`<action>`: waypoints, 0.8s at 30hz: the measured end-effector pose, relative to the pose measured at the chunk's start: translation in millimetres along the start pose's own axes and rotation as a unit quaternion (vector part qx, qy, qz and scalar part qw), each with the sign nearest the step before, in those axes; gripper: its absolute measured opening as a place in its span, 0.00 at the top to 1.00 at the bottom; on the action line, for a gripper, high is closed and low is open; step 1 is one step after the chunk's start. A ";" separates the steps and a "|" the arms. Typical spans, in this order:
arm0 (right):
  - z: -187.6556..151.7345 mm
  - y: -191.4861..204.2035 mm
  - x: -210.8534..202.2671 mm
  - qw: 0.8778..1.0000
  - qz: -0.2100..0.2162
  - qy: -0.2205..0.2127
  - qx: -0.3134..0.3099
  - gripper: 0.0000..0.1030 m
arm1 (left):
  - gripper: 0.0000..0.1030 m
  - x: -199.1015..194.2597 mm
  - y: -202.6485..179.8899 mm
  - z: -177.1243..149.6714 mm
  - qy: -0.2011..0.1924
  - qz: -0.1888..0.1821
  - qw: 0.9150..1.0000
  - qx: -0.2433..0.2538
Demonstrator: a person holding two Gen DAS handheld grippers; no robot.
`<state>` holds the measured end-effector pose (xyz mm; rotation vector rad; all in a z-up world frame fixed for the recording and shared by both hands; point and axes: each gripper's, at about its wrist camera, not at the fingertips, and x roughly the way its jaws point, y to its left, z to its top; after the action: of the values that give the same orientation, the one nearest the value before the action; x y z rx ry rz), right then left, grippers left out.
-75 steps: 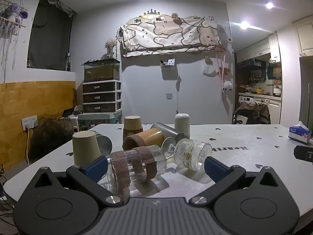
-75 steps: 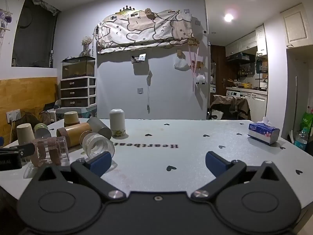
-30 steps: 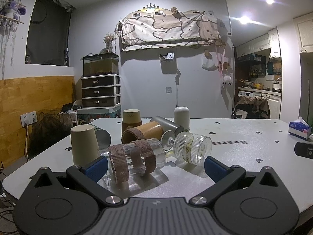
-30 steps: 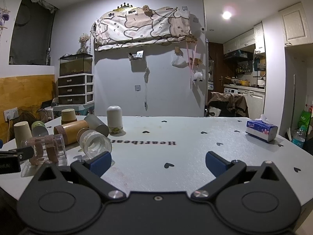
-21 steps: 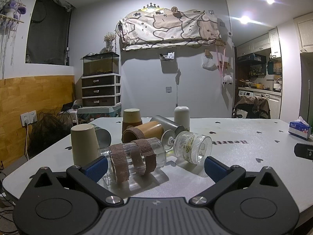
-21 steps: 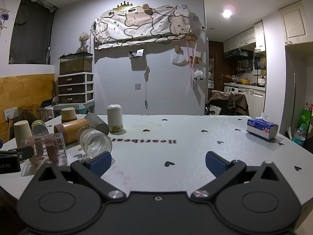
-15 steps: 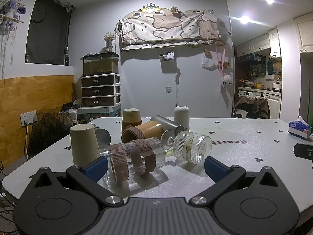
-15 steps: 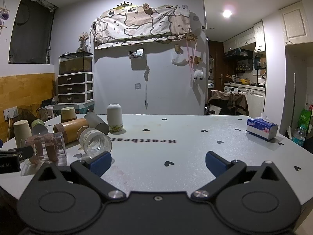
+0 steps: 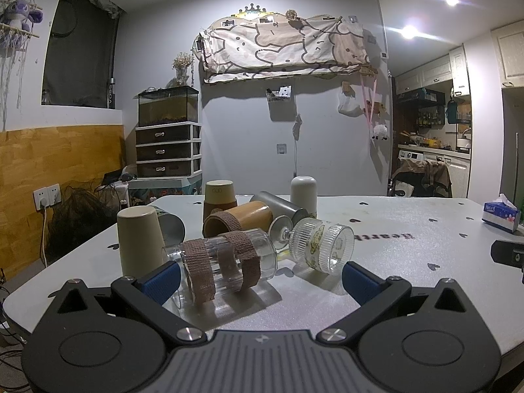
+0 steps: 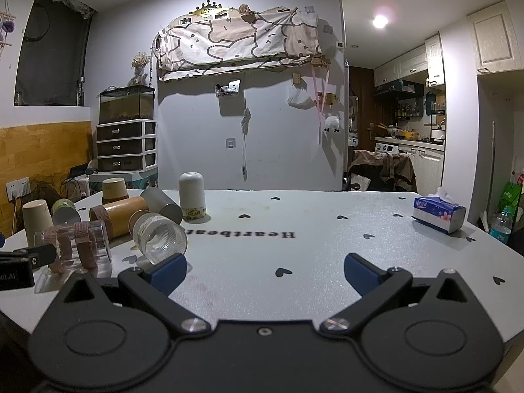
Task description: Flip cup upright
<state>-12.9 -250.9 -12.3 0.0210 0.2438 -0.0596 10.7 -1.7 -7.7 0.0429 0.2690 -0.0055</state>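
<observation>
The left tool point(image 9: 253, 276) is standing wide open and gripping nothing, its blue fingertips point(image 9: 162, 280) flanking a clear cup point(image 9: 226, 263) wrapped in brown bands that is lying on its side on the white worktop point(image 9: 409, 262), the left pad sitting just beside the cup's open end. A ribbed glass cup point(image 9: 322, 245) is lying tipped over just right of it, with other cups clustered behind. The right tool point(image 10: 263, 270) is likewise gaping wide and empty over bare worktop, its left pad near the ribbed cup's mouth, a tissue pack point(image 10: 439, 213) lying well apart to the right
</observation>
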 end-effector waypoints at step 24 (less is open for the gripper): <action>-1.2 1.8 -0.6 1.000 -0.001 0.002 0.000 0.00 | 0.00 0.4 -0.6 -1.1 0.000 -0.001 1.000 0.000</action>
<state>-13.7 -249.0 -13.4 0.0204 0.2480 -0.0614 10.7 -2.2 -8.8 0.0427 0.2696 -0.0078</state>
